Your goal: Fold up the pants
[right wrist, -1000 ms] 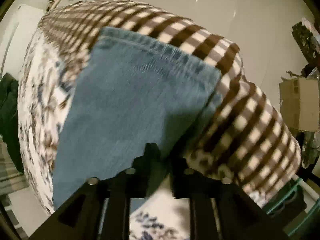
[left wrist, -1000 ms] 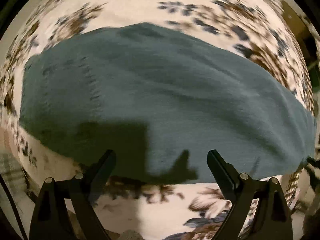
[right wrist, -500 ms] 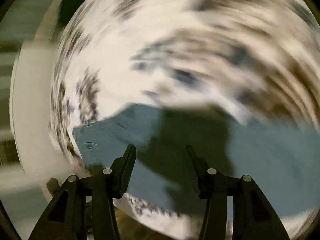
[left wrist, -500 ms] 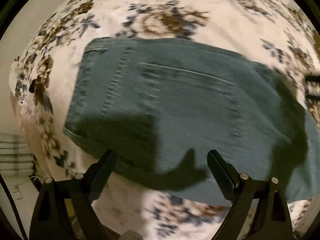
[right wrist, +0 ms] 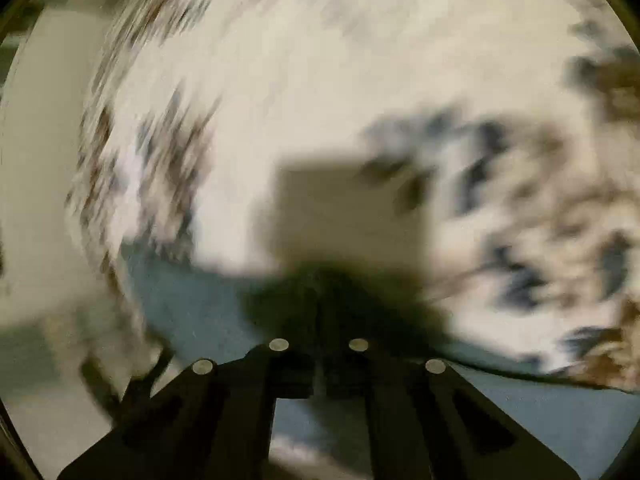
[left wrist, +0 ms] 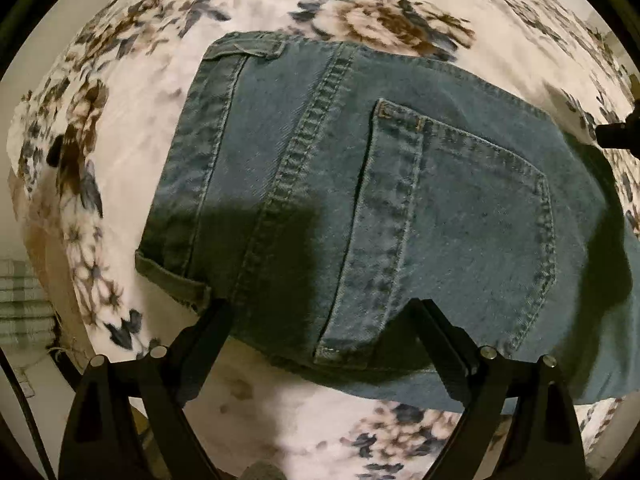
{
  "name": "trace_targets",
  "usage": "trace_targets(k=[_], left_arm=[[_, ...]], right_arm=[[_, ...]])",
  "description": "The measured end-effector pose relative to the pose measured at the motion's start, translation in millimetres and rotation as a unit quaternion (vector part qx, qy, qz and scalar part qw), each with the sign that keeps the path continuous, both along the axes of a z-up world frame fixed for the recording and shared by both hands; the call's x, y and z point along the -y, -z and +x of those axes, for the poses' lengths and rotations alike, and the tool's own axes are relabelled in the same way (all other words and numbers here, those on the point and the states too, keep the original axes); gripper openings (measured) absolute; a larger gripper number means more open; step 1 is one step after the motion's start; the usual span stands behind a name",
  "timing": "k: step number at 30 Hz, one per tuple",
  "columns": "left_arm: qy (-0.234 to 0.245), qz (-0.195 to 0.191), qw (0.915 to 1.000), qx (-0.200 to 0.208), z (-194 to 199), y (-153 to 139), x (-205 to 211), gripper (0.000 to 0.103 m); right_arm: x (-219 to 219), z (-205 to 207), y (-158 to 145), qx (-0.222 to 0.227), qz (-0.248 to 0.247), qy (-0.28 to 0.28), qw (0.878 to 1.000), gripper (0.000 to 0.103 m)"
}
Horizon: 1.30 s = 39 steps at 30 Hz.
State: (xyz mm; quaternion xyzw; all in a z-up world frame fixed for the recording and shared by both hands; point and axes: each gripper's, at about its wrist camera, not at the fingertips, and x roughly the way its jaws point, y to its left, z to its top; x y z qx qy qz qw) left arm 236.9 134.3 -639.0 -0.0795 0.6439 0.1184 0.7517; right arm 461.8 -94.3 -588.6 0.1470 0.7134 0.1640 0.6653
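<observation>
Blue denim pants (left wrist: pixel 400 208) lie flat on a floral bedspread (left wrist: pixel 120 128), back pocket up, waistband at the left. My left gripper (left wrist: pixel 320 312) is open, its fingers straddling the near edge of the pants just above the cloth. In the blurred right wrist view, my right gripper (right wrist: pixel 318 312) has its fingers together over the edge of the pants (right wrist: pixel 192 300); whether cloth is pinched between them is hidden in shadow. The tip of the right gripper (left wrist: pixel 620 132) shows at the far right of the left wrist view.
The floral bedspread (right wrist: pixel 320 80) surrounds the pants on all sides. The bed's edge and a pale floor (left wrist: pixel 24 312) show at the lower left of the left wrist view.
My left gripper has come lower and closer to the waistband end of the pants. My right gripper has closed from open and swung along the pants' edge.
</observation>
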Motion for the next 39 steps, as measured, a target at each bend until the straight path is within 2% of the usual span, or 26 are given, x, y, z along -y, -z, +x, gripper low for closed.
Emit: trace_targets(k=[2, 3, 4, 5, 7, 9, 10, 11, 12, 15, 17, 19, 20, 22, 23, 25, 27, 28, 29, 30, 31, 32, 33, 36, 38, 39], left_arm=[[-0.011, -0.013, 0.9998, -0.005, -4.6, 0.8, -13.6, 0.093], [-0.018, -0.02, 0.9996, -0.005, -8.1, -2.0, -16.8, 0.093], [-0.026, -0.025, 0.9993, -0.004, -11.3, -3.9, -23.8, 0.093], [-0.034, -0.028, 0.999, -0.002, -14.7, -5.7, -30.9, 0.093], [-0.045, -0.03, 0.9985, 0.001, -17.7, -7.5, -44.6, 0.093], [-0.05, -0.029, 0.9983, 0.0, -18.6, -5.9, -56.9, 0.093], [-0.05, -0.028, 0.9984, -0.001, -18.2, -5.5, -60.3, 0.093], [-0.048, -0.025, 0.9985, -0.001, -19.2, -4.5, -63.5, 0.093], [-0.046, -0.023, 0.9987, -0.002, -19.4, -3.9, -64.9, 0.093], [-0.04, -0.017, 0.9991, 0.001, -23.2, -5.2, -66.0, 0.093], [-0.036, -0.017, 0.9992, -0.001, -23.7, -5.2, -61.4, 0.093], [-0.038, -0.017, 0.9991, -0.004, -25.7, -2.0, -64.1, 0.093], [-0.041, -0.02, 0.9989, -0.005, -26.5, -1.0, -66.2, 0.093], [-0.05, -0.024, 0.9984, -0.007, -30.0, 2.1, -61.9, 0.093], [-0.053, -0.026, 0.9982, -0.006, -31.7, 2.4, -64.4, 0.093], [-0.057, -0.028, 0.998, -0.002, -34.2, 1.3, -71.1, 0.093], [-0.06, -0.031, 0.9977, 0.002, -30.7, 1.3, -80.9, 0.093], [-0.062, -0.031, 0.9976, 0.004, -33.1, 0.8, -85.2, 0.093], [-0.065, -0.03, 0.9974, 0.006, -34.9, 0.7, -89.1, 0.093], [-0.067, -0.03, 0.9973, 0.007, -36.1, 1.3, -93.2, 0.093], [-0.069, -0.028, 0.9972, 0.007, -37.3, 1.2, -98.3, 0.093], [-0.071, -0.024, 0.9972, 0.005, -38.0, 1.5, -103.4, 0.093], [-0.074, -0.023, 0.997, 0.001, -40.3, 2.3, -109.3, 0.093], [-0.086, -0.026, 0.996, 0.003, -47.8, -0.2, -124.3, 0.093], [-0.097, -0.028, 0.9949, 0.002, -54.7, -1.7, -138.5, 0.093], [-0.106, -0.031, 0.9939, 0.002, -60.8, -0.2, -146.4, 0.093]], right_arm=[[20.6, 7.3, 7.0, -0.043, 0.076, 0.056, 0.995, 0.002], [19.5, 6.4, 6.5, -0.05, 0.091, 0.049, 0.993, 0.004], [13.6, 7.4, 4.9, -0.055, 0.099, 0.025, 0.993, 0.015], [3.4, 6.6, 4.9, -0.062, 0.104, -0.005, 0.993, 0.041], [-18.3, 4.8, 12.9, -0.077, 0.083, -0.048, 0.992, 0.075], [-37.8, -0.5, 32.2, -0.112, 0.031, -0.105, 0.988, 0.075], [-39.8, -9.6, 39.0, -0.127, 0.017, -0.122, 0.984, 0.068], [-46.1, -15.6, 46.3, -0.136, 0.007, -0.139, 0.981, 0.039], [-53.2, -21.3, 49.1, -0.143, 0.009, -0.159, 0.977, 0.027], [-60.2, -24.1, 37.3, -0.115, 0.011, -0.173, 0.978, 0.012], [-33.5, -11.3, 33.7, -0.114, 0.066, -0.083, 0.988, 0.008], [8.6, -2.1, 44.7, -0.137, 0.135, 0.033, 0.981, 0.008], [31.9, -1.2, 50.8, -0.132, 0.142, 0.093, 0.977, 0.006], [59.3, 0.0, 49.8, -0.107, 0.143, 0.141, 0.974, 0.006], [66.8, -2.4, 48.1, -0.111, 0.166, 0.153, 0.968, 0.007], [55.7, -6.4, 38.1, -0.11, 0.217, 0.131, 0.961, 0.008], [36.6, -14.3, 23.9, -0.109, 0.243, 0.076, 0.961, 0.025], [21.0, -21.1, 23.0, -0.119, 0.251, 0.04, 0.96, 0.039], [4.8, -30.3, 29.5, -0.138, 0.225, 0.002, 0.965, 0.042], [-1.8, -33.7, 39.1, -0.143, 0.17, -0.01, 0.975, 0.042], [3.3, -34.4, 50.1, -0.139, 0.121, 0.005, 0.983, 0.036], [12.0, -35.2, 56.2, -0.135, 0.093, 0.039, 0.986, 0.018], [24.1, -38.7, 53.6, -0.118, 0.077, 0.079, 0.987, 0.016], [48.4, -74.1, 13.3, -0.027, 0.063, 0.12, 0.99, 0.028], [73.5, -131.2, -14.8, -0.004, 0.065, 0.147, 0.987, 0.055], [81.3, -156.9, -20.2, -0.01, 0.054, 0.16, 0.986, 0.059]])
